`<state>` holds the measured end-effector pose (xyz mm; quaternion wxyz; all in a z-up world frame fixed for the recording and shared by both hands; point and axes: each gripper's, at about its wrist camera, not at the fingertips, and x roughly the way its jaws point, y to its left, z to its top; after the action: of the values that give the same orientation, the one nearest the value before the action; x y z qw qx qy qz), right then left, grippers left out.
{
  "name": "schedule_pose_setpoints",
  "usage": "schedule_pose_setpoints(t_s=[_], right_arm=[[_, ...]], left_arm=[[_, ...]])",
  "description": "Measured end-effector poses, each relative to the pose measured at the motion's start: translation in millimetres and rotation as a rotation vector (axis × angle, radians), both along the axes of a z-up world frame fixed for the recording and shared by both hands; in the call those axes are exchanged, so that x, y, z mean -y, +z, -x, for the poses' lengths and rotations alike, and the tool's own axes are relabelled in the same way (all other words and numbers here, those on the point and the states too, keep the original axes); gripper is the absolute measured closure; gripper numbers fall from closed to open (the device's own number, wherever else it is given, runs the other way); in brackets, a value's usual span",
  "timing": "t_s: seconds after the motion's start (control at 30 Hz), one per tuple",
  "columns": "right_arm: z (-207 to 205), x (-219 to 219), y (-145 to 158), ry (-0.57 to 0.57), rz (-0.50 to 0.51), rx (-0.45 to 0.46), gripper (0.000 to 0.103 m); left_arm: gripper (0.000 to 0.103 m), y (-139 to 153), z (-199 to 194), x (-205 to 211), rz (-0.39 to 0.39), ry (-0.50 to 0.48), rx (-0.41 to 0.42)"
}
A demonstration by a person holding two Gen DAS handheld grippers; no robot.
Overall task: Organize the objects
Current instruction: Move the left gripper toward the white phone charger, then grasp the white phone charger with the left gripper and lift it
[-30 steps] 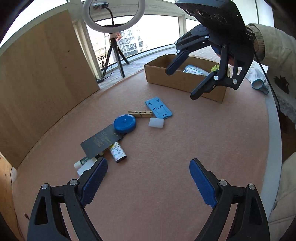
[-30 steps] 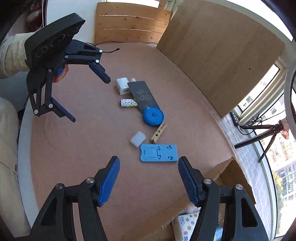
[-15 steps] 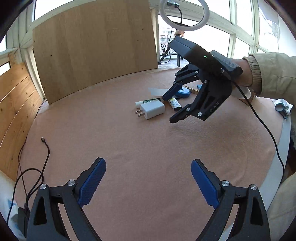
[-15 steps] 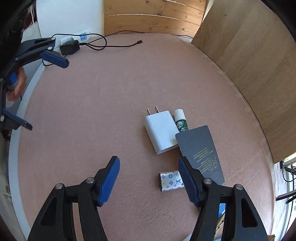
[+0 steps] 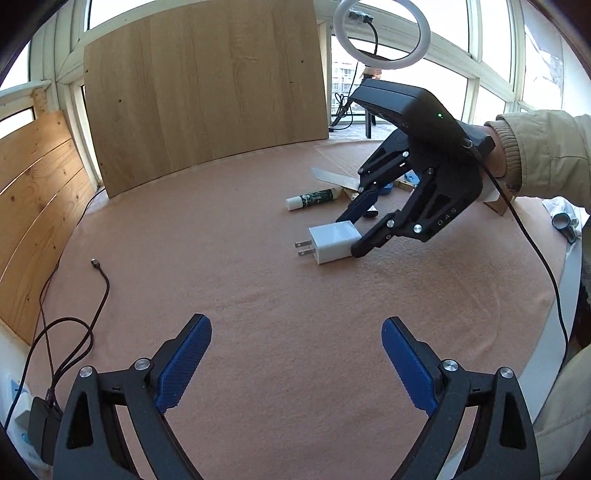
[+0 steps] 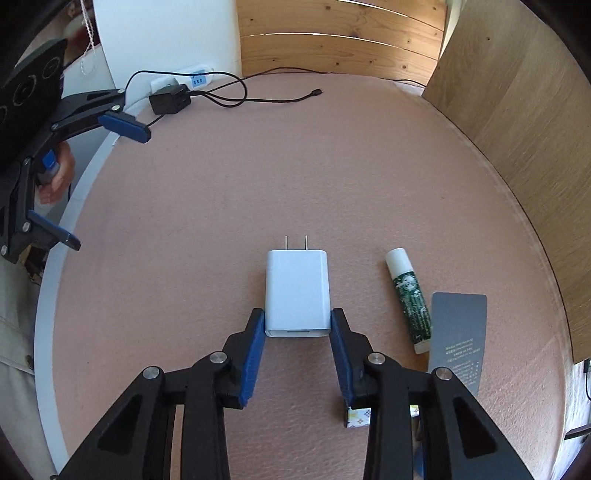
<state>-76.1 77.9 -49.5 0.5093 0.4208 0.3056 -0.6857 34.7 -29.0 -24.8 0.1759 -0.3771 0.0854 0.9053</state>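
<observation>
Between the two blue pads of the right gripper (image 6: 297,334) lies one white wall charger (image 6: 297,291), flat on the pink felt tabletop (image 6: 258,184) with its two metal prongs pointing away from the gripper. The jaws are closing on it; both pads sit against the sides of its rear end, and the charger rests on the felt. From the left wrist view the same charger (image 5: 334,242) shows near the middle of the table, with the right gripper (image 5: 360,230) slanting down onto it from a hand in a beige sleeve (image 5: 546,155).

Just to the right of the charger lies one green-and-white lip balm tube (image 6: 408,299), white cap pointing away, and beside that one dark grey card (image 6: 458,336) whose edge touches or nearly touches the tube's lower end. One small patterned packet (image 6: 356,417) peeks out under the right finger, mostly hidden.

Off to the left side, the left gripper (image 5: 295,365) hovers above bare felt with its jaws spread wide and nothing between them. One black cable (image 6: 258,99) runs across the far edge of the table to one black adapter (image 6: 170,99) plugged into a white power strip (image 6: 192,79). One ring light (image 5: 382,35) stands by the windows, next to a leaning wooden board (image 5: 207,92).
</observation>
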Motion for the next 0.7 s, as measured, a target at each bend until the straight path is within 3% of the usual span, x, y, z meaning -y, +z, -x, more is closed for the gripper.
schedule_pose_setpoints(t_s=[0.1, 0.2, 0.33, 0.4, 0.53, 0.6, 0.7], right_arm=[[-36, -1, 1, 0.106, 0.005, 0.036, 0.072], [-77, -6, -1, 0.207, -0.025, 0.043, 0.072], [-117, -19, 0, 0.287, -0.038, 0.053, 0.072], [-129, -27, 0, 0.296, -0.038, 0.059, 0.072], [-148, -40, -2, 0.315, -0.042, 0.042, 0.072], [-151, -45, -2, 0.307, -0.036, 0.038, 0.072], [-152, -50, -3, 0.295, -0.029, 0.032, 0.072]], left_arm=[[0.008, -2, 1, -8, -0.029, -0.092, 0.005], [0.009, -9, -8, -32, -0.022, -0.246, 0.023], [0.029, -24, -26, -73, 0.029, -0.439, 0.083], [0.032, -31, -36, -91, 0.046, -0.505, 0.098], [0.04, -38, -46, -114, 0.022, -0.565, 0.117], [0.057, -41, -49, -122, 0.009, -0.608, 0.143], [0.059, -41, -53, -125, 0.013, -0.622, 0.144]])
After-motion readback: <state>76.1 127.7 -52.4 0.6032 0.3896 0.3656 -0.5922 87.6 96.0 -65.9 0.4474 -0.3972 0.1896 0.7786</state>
